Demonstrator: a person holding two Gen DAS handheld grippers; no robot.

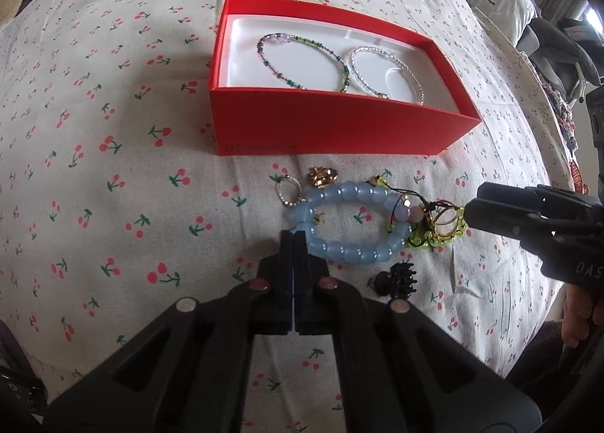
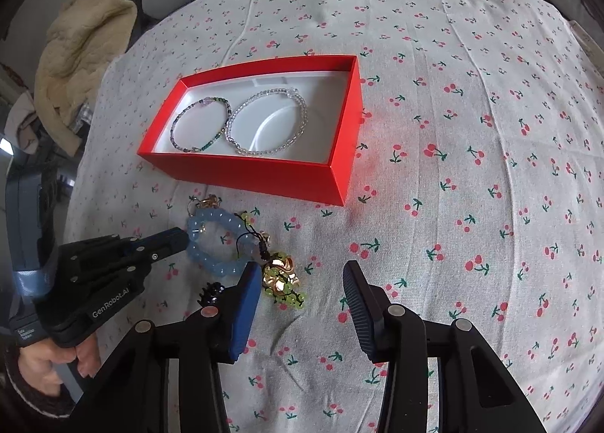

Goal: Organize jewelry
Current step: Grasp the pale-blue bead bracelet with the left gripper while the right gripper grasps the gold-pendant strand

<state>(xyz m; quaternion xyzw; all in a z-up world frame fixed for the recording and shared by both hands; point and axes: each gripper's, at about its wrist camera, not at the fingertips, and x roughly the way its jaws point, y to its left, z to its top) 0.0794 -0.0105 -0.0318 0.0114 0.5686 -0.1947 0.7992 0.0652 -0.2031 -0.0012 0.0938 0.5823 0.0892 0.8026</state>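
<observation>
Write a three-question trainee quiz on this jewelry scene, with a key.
1. How many bracelets lie in the red box?
2. True or false: the left gripper has its jaws wide apart.
3. Which sits closest to the right gripper? A) blue bead bracelet B) gold and green charm cluster C) black hair clip

Key: 1. Two. 2. False; they are closed at the blue bead bracelet's edge. 3. B.

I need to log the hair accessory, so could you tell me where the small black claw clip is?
The small black plastic claw clip lies on the cherry-print cloth, just nearer the cameras than the chunky pale-blue bead bracelet, between the two grippers.
</observation>
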